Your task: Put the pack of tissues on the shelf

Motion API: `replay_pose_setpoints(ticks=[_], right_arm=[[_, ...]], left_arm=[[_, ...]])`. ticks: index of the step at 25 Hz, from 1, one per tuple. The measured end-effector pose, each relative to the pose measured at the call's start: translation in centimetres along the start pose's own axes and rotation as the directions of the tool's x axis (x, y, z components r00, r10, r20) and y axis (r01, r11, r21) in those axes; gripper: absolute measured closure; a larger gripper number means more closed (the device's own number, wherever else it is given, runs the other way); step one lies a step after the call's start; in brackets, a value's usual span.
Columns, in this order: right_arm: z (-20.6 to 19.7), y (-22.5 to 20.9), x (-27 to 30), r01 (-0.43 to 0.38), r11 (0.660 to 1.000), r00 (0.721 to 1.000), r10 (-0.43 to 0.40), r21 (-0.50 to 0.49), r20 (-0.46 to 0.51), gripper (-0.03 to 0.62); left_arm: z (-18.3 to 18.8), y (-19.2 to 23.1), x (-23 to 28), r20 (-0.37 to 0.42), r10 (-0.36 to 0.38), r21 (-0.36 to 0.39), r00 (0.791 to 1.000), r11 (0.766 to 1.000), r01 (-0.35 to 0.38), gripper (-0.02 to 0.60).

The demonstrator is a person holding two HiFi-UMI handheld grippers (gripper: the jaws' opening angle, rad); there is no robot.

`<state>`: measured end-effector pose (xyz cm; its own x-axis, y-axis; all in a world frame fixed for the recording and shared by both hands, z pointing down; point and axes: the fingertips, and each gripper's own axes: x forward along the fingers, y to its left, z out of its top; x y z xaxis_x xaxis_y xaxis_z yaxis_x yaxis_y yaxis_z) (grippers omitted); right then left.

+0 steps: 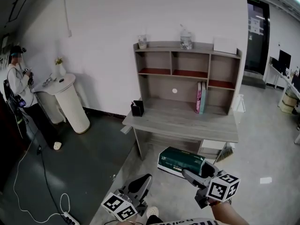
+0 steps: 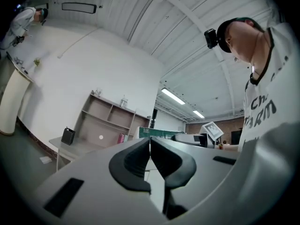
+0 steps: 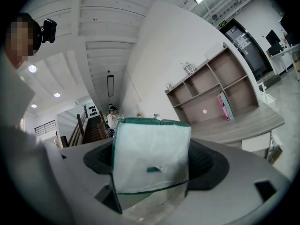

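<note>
Far left: person (image 1: 18, 81) beside white round stand (image 1: 72, 104). My left gripper (image 1: 144, 179) near and low, jaws pressed together, nothing between. Far ahead by wall: desk (image 1: 178, 123) carrying shelf (image 1: 161, 92), books (image 1: 200, 97) in lower right bay. My right gripper (image 1: 194, 171) clamped on pack of tissues (image 1: 180, 160), pack in air at near side of desk, apart from shelf.

I see my right gripper (image 3: 151, 165) clamped on the tissue pack (image 3: 150, 149), the shelf (image 3: 212, 86) beyond it, probably well apart.
</note>
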<state>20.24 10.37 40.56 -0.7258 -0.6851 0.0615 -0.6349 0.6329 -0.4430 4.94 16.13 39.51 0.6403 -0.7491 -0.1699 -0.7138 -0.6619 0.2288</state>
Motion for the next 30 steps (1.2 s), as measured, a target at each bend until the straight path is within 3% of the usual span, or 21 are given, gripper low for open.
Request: replay_pose_setpoints(ticks=[6, 16, 23, 30], right_arm=[[3.2, -0.3, 6.8, 0.026, 1.000, 0.999, -0.025, -0.016, 0.040, 0.158], [9.5, 2.2, 14.9, 0.050, 0.997, 0.984, -0.040, -0.056, 0.173, 0.158], [11.7, 3.4, 15.1, 0.080, 0.993, 0.969, -0.056, -0.087, 0.242, 0.158], [13.0, 3.7, 15.0, 0.111, 0.987, 0.960, -0.077, -0.115, 0.268, 0.158]], left_arm=[[3.3, 6.9, 2.1, 0.005, -0.017, -0.015, 1.000, 1.000, 0.017, 0.561], [10.9, 15.2, 3.9, 0.048, -0.113, 0.051, 0.992, 0.993, 0.111, 0.561], [12.7, 15.7, 5.2, 0.024, -0.217, 0.104, 0.976, 0.971, 0.214, 0.561], [13.0, 15.2, 5.5, 0.002, -0.256, 0.113, 0.967, 0.961, 0.254, 0.561]])
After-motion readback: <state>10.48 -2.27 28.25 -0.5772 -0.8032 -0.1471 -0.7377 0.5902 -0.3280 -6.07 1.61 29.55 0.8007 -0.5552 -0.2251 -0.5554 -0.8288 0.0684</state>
